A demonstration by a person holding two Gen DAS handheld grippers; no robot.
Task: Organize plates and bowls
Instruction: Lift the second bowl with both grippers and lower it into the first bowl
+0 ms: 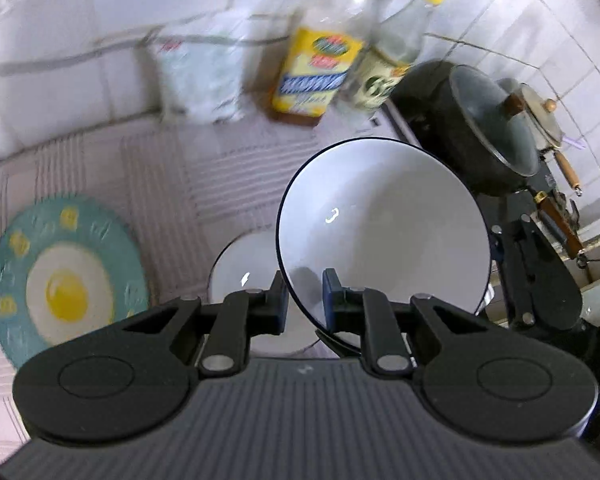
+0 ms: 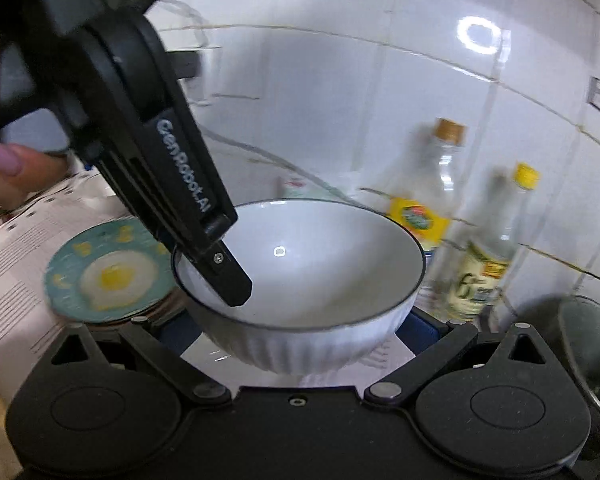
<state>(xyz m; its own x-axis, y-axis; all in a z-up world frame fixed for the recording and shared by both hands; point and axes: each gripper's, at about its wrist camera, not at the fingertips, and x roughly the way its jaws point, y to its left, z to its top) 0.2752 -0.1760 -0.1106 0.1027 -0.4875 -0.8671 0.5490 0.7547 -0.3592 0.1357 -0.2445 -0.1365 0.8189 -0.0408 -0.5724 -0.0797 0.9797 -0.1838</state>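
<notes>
The left gripper (image 1: 305, 300) pinches the rim of the white bowl (image 1: 384, 224), lifted clear of the striped cloth (image 1: 172, 168). Only the left view shows a second bowl (image 1: 244, 268) below — beside the egg plate (image 1: 66, 276) near the cloth's left edge. The right view shows the right gripper (image 2: 300, 332) clasping the bowl's ribbed wall from both sides — and a hand (image 2: 8, 172).
</notes>
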